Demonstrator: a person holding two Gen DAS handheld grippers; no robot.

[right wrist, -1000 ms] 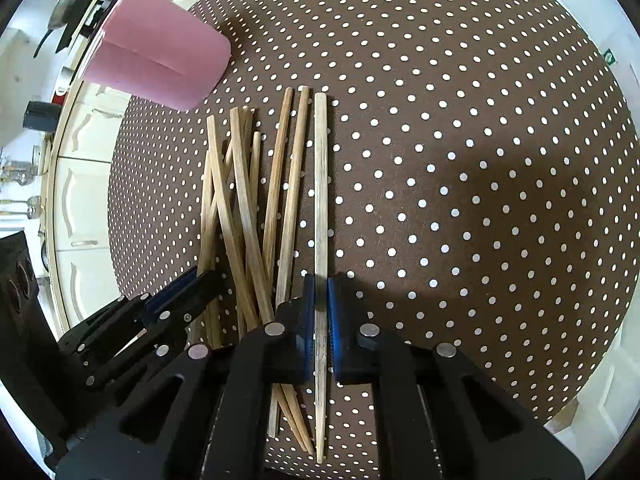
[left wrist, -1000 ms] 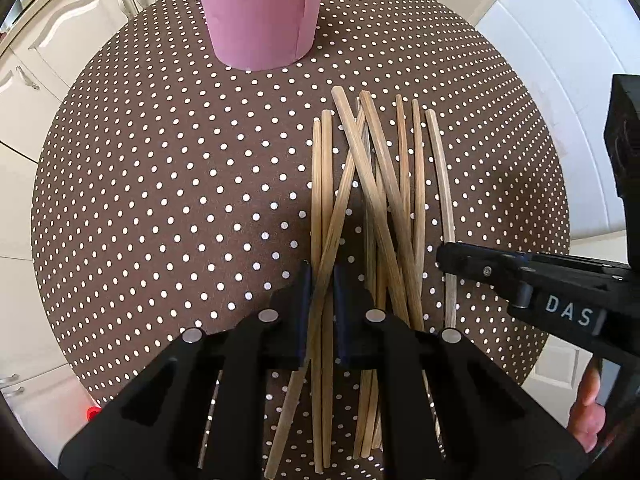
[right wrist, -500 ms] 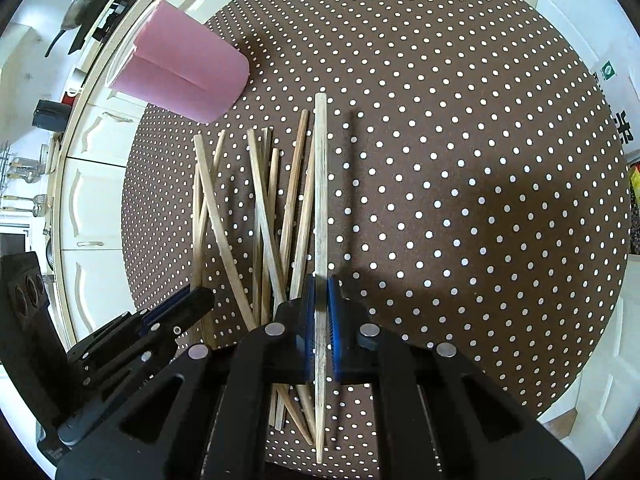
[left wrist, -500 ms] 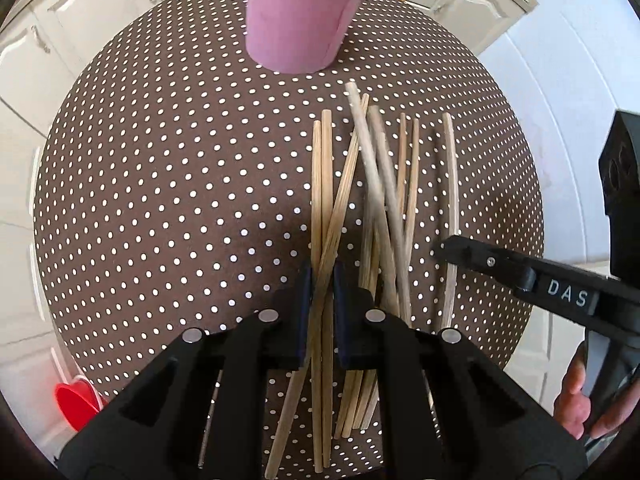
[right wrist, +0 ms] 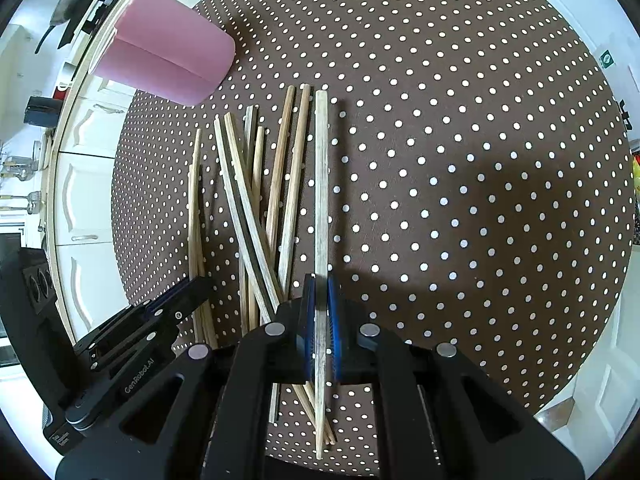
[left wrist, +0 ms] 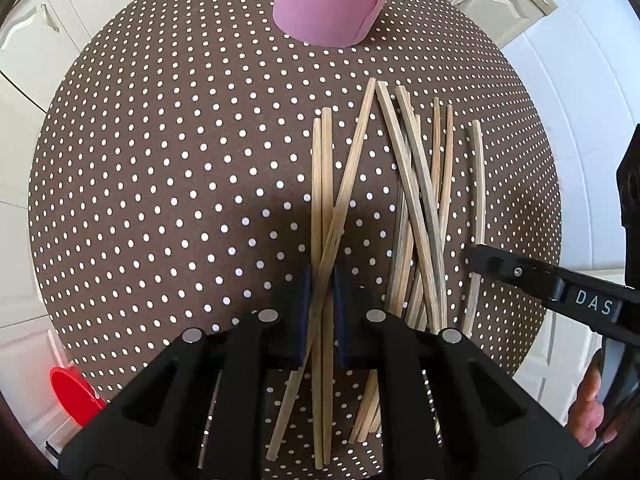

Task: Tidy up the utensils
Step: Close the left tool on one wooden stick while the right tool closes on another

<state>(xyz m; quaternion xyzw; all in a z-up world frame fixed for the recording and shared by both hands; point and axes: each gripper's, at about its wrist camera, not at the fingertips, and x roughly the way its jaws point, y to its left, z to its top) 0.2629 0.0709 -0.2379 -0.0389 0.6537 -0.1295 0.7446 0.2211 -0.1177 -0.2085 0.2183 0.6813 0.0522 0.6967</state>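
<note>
A round counter (left wrist: 160, 184), covered in brown cloth with white dots, fills both views. White kitchen cabinets (left wrist: 44, 28) stand around and below its edge. A pink cup (left wrist: 332, 0) stands upright on the counter at the far side, just beyond the tips of the sticks, touching none of them.

A loose heap of wooden chopsticks (left wrist: 420, 208) lies flat on the cloth, roughly parallel, several crossing one another. A red object (left wrist: 74, 394) peeks out past the counter's near left edge, too little shown to identify.

The left tool (left wrist: 320, 312) points steeply down, its jaws nearly closed on one slanted chopstick (left wrist: 348, 188) that crosses over a straight pair lying below it. Whether the pair is also pinched cannot be told.

The right tool (right wrist: 321, 320) also points steeply down, its blue-padded jaws clamped shut on a single pale chopstick (right wrist: 321, 184) at the right edge of the heap. This stick runs straight away from the tool, just beside its neighbours. In the left view a hand (left wrist: 588, 412) grips the right tool's handle at the lower right edge.
</note>
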